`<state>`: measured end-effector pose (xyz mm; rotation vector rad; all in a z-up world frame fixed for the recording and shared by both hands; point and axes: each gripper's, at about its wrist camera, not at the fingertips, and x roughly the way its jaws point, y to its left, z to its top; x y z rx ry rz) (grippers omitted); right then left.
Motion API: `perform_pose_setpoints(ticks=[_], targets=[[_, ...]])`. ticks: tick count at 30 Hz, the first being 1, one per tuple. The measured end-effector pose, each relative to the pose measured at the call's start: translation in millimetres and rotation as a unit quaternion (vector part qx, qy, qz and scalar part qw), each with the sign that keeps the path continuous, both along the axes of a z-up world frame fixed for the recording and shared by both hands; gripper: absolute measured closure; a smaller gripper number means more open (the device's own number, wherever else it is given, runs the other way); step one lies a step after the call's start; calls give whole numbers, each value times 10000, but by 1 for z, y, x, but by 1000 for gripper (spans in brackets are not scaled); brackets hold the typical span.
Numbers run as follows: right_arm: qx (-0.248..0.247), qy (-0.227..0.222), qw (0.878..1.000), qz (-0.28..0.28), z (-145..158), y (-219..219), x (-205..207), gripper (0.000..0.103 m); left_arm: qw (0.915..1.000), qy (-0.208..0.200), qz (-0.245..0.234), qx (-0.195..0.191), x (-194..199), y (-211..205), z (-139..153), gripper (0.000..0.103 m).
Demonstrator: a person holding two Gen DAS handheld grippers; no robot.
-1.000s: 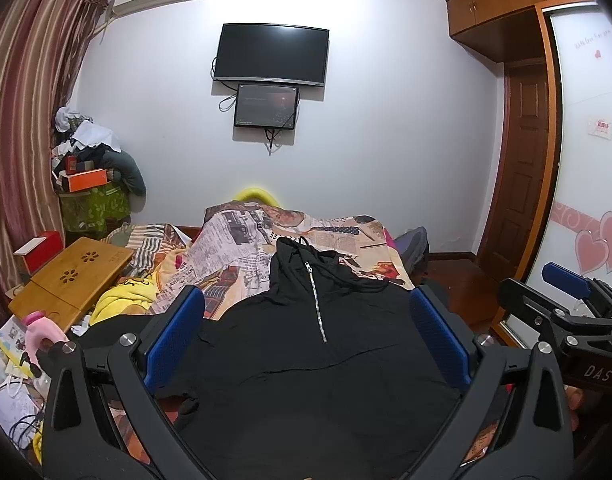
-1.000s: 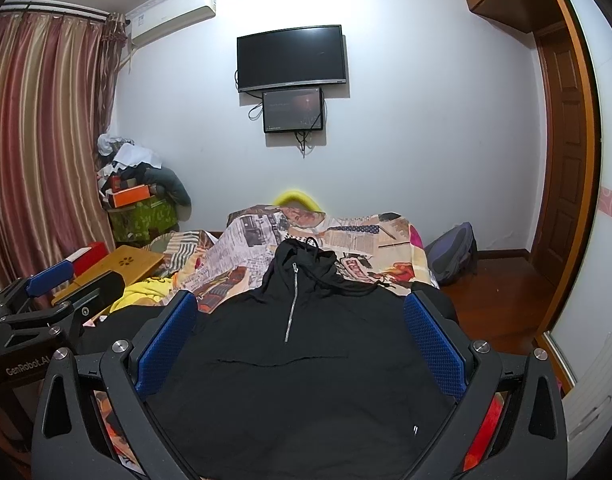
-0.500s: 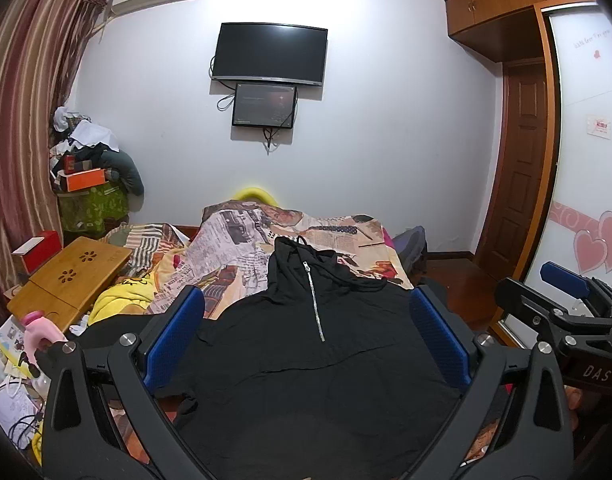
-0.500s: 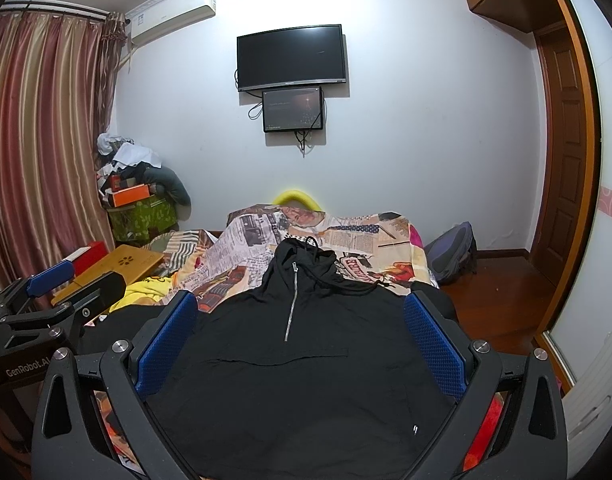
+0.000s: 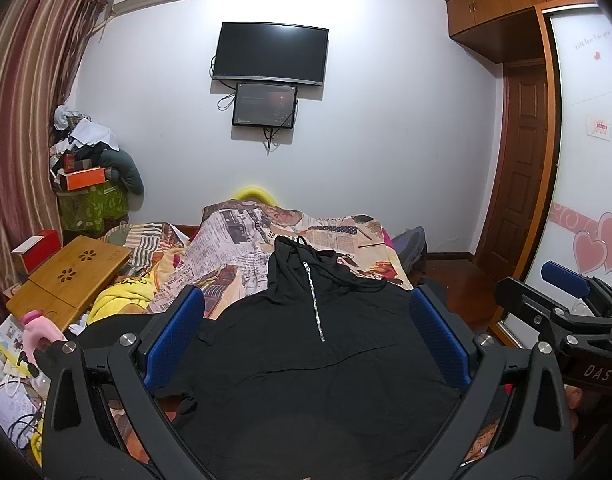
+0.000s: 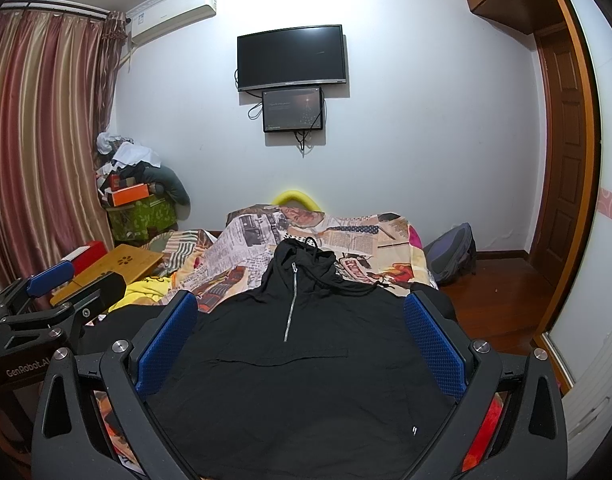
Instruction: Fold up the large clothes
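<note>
A black hooded pullover point(image 5: 314, 364) with a short silver zip lies spread flat, front up, on the bed, hood toward the far wall; it also shows in the right wrist view point(image 6: 302, 368). My left gripper point(image 5: 306, 336) is open and empty, held above the pullover's lower part. My right gripper point(image 6: 300, 332) is open and empty too, held above the same area. The right gripper shows at the right edge of the left wrist view point(image 5: 566, 308), and the left gripper at the left edge of the right wrist view point(image 6: 46, 312).
A newspaper-print bedspread point(image 5: 242, 240) covers the bed. A wooden lap table point(image 5: 70, 276), a yellow garment point(image 5: 122, 296) and a pink bottle point(image 5: 38, 328) lie at the left. A backpack point(image 6: 454, 256) sits on the floor at the right, near a wooden door point(image 6: 566, 184).
</note>
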<state>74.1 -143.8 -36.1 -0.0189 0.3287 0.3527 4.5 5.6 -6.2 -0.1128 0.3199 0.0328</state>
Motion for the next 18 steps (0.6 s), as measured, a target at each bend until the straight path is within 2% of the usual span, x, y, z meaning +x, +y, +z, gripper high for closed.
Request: perform_pose_setpoints(ticks=[18], targets=[[-55, 122, 9999, -12, -2, -3, 12, 1, 9999, 57, 76, -83, 7, 9, -6, 0]])
